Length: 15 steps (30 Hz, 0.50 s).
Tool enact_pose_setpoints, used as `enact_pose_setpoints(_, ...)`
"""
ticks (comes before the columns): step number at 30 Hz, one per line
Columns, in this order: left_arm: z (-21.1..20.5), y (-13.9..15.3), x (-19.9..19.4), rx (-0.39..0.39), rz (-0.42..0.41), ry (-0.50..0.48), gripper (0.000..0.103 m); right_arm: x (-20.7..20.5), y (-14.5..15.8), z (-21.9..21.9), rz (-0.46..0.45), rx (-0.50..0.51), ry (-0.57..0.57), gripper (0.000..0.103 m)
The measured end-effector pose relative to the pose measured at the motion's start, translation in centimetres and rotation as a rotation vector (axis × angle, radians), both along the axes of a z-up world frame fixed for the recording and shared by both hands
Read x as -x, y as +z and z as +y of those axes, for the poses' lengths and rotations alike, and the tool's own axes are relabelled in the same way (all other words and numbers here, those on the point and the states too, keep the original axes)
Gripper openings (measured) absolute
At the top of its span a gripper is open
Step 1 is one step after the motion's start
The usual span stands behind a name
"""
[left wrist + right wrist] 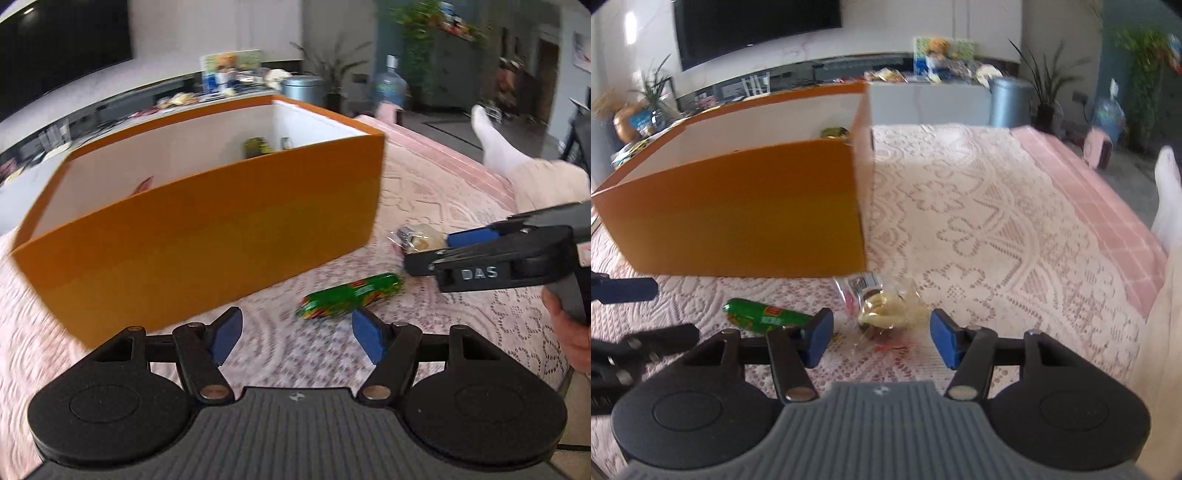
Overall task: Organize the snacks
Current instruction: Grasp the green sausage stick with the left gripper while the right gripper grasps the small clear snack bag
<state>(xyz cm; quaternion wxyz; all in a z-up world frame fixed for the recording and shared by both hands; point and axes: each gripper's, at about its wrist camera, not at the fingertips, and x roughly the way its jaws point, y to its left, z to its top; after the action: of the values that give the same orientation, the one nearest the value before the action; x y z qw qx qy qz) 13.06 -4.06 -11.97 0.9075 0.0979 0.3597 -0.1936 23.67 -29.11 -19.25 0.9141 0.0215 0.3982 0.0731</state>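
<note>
Nearest the left wrist camera, the left gripper (297, 334) is held with its jaws spread wide above the lace cloth (461, 306) covering the table; nothing is between its blue pads (223, 338). Just beyond them a green wrapped snack (349, 295) lies flat on the cloth, close to the near long wall of the orange box (207, 236).

In the right wrist view, the right gripper (881, 336) is seen partly spread, with a clear packet of pale snacks (886, 308) lying between its pads (943, 338); neither pad is seen to press on the packet, so it is not gripped. The packet rests on the cloth just off the box's near right corner, with the green snack just to its left.

Farther back, the open box shows white inner walls, and a small dark-and-yellow item (256, 146) is seen inside near its far end. Toward the cloth's right edge a white-socked foot (491, 136) is visible.
</note>
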Motion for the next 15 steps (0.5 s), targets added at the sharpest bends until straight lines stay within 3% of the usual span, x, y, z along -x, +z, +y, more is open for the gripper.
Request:
enact_pose_setpoints(7, -2.9, -1.2, -1.6, -0.049, 0.002, -0.145, 0.080, -0.8, -0.8, -0.9, 0.029, -0.021, -0.033, 0.048)
enact_pose_setpoints(15, -5.6, -2.4, -2.3, -0.243, 0.005, -0.326, 0.079, -0.4, -0.1, -0.9, 0.010, -0.021, -0.016, 0.046)
